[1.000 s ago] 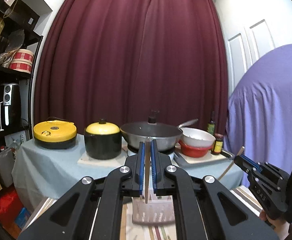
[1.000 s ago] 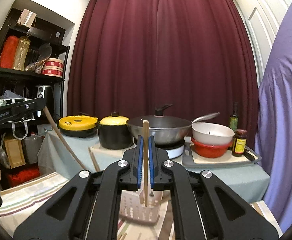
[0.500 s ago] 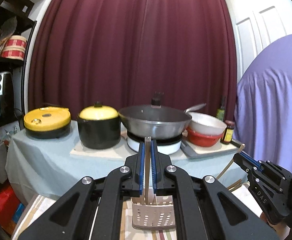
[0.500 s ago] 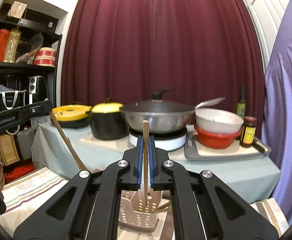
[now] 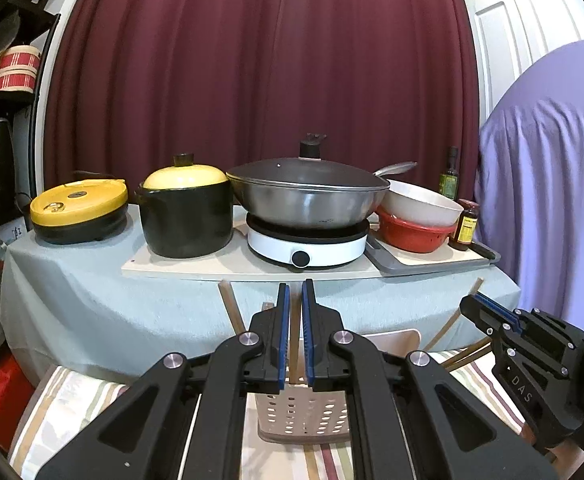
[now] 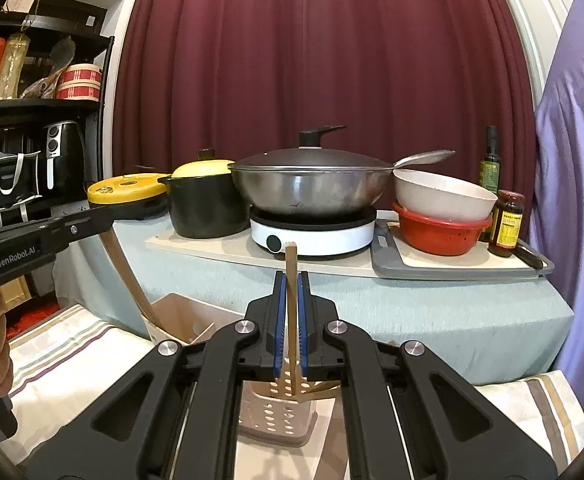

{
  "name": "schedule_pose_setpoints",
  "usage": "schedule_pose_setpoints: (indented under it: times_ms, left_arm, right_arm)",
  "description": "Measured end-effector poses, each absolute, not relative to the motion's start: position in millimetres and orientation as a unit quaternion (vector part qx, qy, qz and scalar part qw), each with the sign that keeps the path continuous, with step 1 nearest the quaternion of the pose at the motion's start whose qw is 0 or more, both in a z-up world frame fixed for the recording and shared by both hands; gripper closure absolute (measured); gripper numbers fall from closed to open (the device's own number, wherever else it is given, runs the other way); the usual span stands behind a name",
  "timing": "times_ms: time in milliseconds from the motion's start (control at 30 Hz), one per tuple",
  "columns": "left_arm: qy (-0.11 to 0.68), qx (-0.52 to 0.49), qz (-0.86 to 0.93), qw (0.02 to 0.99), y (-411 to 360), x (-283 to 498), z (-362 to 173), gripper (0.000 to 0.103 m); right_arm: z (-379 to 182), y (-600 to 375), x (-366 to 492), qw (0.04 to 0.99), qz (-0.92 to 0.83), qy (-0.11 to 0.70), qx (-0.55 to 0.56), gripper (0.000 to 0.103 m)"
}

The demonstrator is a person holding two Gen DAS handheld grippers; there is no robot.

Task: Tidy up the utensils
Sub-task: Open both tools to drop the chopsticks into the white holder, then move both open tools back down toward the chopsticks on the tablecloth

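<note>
Behind everything you have the maroon curtain [image 5: 259,60]; below it the cloth-covered table [image 5: 91,292] carries, left to right, a yellow-lidded cooker [image 5: 77,210], a black pot [image 5: 185,212] with a yellow lid, a lidded wok [image 5: 308,196] on a white hotplate [image 5: 308,246], and a white bowl [image 5: 420,206] nested in a red colander [image 5: 412,232] on a grey tray [image 5: 436,262], with two bottles beside them; nearer you, on the striped cloth [image 6: 59,344], stands the perforated beige caddy [image 5: 304,416], directly under both grippers; your left gripper [image 5: 295,344] has its blue pads drawn close with a thin wooden stick showing low in the gap, its lower end down in the caddy, though from this angle you cannot tell whether the pads truly pinch it; your right gripper [image 6: 291,320] is pressed together on a chopstick [image 6: 291,264], which stands upright, its top poking above the pads and its lower end dipping into the caddy; more sticks [image 5: 227,312] lean out of the caddy at angles
</note>
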State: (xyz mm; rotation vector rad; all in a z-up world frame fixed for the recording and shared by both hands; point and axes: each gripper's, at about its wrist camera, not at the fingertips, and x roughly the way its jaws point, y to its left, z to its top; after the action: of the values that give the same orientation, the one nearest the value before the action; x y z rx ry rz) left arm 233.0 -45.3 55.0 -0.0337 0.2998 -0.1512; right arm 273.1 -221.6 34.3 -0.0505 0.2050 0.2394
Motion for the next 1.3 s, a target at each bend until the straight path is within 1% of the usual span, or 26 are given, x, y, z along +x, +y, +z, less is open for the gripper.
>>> schedule_pose_setpoints:
  times_ms: [33, 67, 100, 133, 233, 300, 367, 433, 767, 833, 1300]
  left_arm:
    - [0.151, -0.017, -0.075, 0.986, -45.4, 232.7, 54.1, 0.092]
    - [0.15, -0.016, -0.075, 0.986, -45.7, 231.9, 53.6, 0.089]
    - [0.149, -0.015, -0.074, 0.986, -46.1, 231.5, 53.4, 0.082]
    - [0.146, -0.015, -0.073, 0.987, -46.2, 229.4, 53.9, 0.074]
    - [0.139, -0.018, -0.073, 0.987, -46.1, 223.3, 56.0, 0.063]
    - [0.136, -0.018, -0.073, 0.988, -46.0, 219.3, 56.9, 0.058]
    - [0.135, -0.018, -0.072, 0.988, -45.9, 213.7, 57.4, 0.055]
    - [0.134, -0.015, -0.069, 0.988, -46.0, 206.9, 57.6, 0.051]
    - [0.135, -0.014, -0.06, 0.989, -38.4, 163.3, 49.4, 0.047]
    - [0.137, -0.016, -0.057, 0.989, -37.4, 153.4, 44.7, 0.045]
    - [0.168, -0.008, -0.039, 0.985, -34.2, 88.2, -8.1, 0.045]
  right_arm:
    - [34.1, -221.5, 273.0, 0.987, 0.118, 0.102, -0.026, 0.089]
    - [33.4, -221.1, 271.6, 0.988, 0.115, 0.1, -0.027, 0.079]
    - [33.2, -221.2, 270.2, 0.988, 0.113, 0.098, -0.028, 0.074]
    - [33.3, -221.5, 268.1, 0.989, 0.112, 0.096, -0.027, 0.072]
    - [34.2, -223.5, 261.2, 0.989, 0.107, 0.093, -0.028, 0.067]
    - [35.1, -225.9, 256.3, 0.99, 0.103, 0.091, -0.026, 0.06]
    - [36.6, -229.1, 251.4, 0.991, 0.1, 0.089, -0.023, 0.056]
    - [38.6, -232.4, 244.5, 0.991, 0.096, 0.087, -0.021, 0.055]
    - [38.8, -240.9, 194.3, 0.993, 0.084, 0.083, -0.029, 0.054]
    - [34.3, -240.8, 181.7, 0.992, 0.083, 0.087, -0.031, 0.054]
    - [-15.9, -247.7, 106.5, 0.99, 0.072, 0.118, -0.032, 0.054]
